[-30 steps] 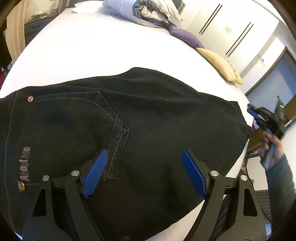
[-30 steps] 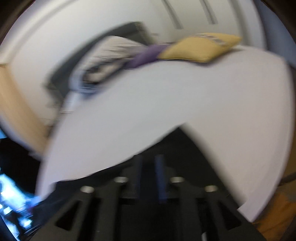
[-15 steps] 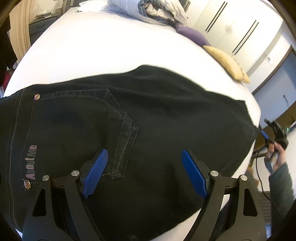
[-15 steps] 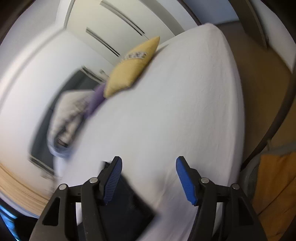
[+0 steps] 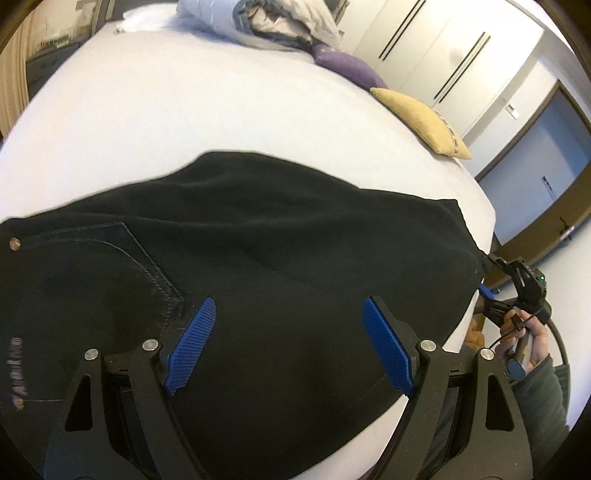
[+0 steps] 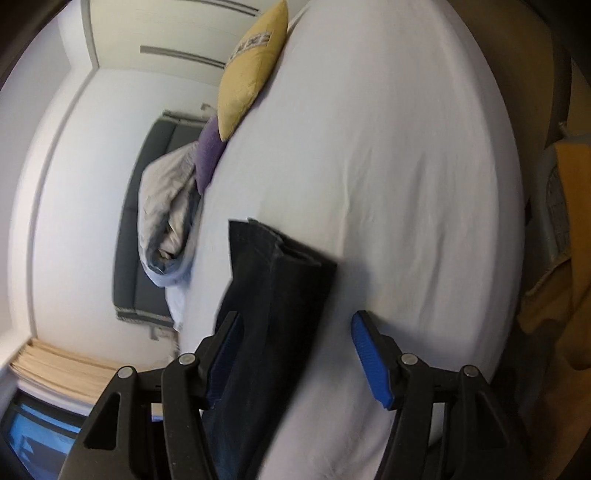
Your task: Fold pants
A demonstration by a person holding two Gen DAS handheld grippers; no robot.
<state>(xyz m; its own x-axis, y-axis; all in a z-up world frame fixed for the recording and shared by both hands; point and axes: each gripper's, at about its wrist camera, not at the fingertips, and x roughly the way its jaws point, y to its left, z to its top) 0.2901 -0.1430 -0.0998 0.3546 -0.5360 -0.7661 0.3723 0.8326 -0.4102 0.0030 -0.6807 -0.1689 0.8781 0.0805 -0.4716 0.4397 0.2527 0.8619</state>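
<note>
Black pants (image 5: 258,251) lie flat on the white bed (image 5: 184,110), back pocket and waist to the left, leg ends to the right. My left gripper (image 5: 291,343) hovers open over the seat and thigh, holding nothing. In the right wrist view the hem end of the pants (image 6: 280,273) lies between the fingers of my open right gripper (image 6: 295,354), with the left finger (image 6: 221,354) over the cloth. The right gripper also shows in the left wrist view (image 5: 517,291) at the leg end by the bed's right edge.
A yellow cushion (image 5: 417,118), a purple cushion (image 5: 347,70) and a bundled grey duvet (image 5: 258,22) lie along the far side of the bed. White wardrobes stand behind. The bed's edge drops off at the right, with orange cloth (image 6: 561,229) beside it.
My right gripper opened and swung down to the leg end at the bed's right edge. My left gripper stayed open over the pants, and its view shifted slightly.
</note>
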